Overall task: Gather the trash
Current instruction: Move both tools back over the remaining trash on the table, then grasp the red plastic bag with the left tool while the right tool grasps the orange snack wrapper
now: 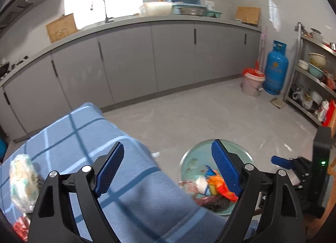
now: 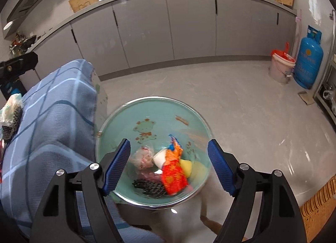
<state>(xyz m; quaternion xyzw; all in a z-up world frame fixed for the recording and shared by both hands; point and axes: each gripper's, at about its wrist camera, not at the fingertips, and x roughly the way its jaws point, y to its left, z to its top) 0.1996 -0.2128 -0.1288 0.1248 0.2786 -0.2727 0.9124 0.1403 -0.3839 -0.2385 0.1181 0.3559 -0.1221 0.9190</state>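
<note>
A teal basin (image 2: 159, 112) with a frog picture stands low beside the table and holds trash: an orange-red wrapper (image 2: 173, 171), a white cup (image 2: 160, 156), a yellow sponge (image 2: 187, 166), a clear bag (image 2: 142, 156) and a black mesh scrap (image 2: 151, 188). My right gripper (image 2: 169, 167) is open and empty right above the basin. My left gripper (image 1: 168, 169) is open and empty over the table's blue checked cloth (image 1: 84, 138); the basin (image 1: 195, 156) is to its right. A crumpled wrapper (image 1: 22, 177) and a red scrap (image 1: 21, 228) lie on the cloth at far left.
Grey cabinets (image 1: 147, 58) with a sink line the far wall. A pink bucket (image 1: 252, 81) with a red bag and a blue gas cylinder (image 1: 275, 68) stand in the far right corner. Metal shelves (image 1: 315, 79) with bowls are at right. A wicker edge (image 2: 315, 207) is at lower right.
</note>
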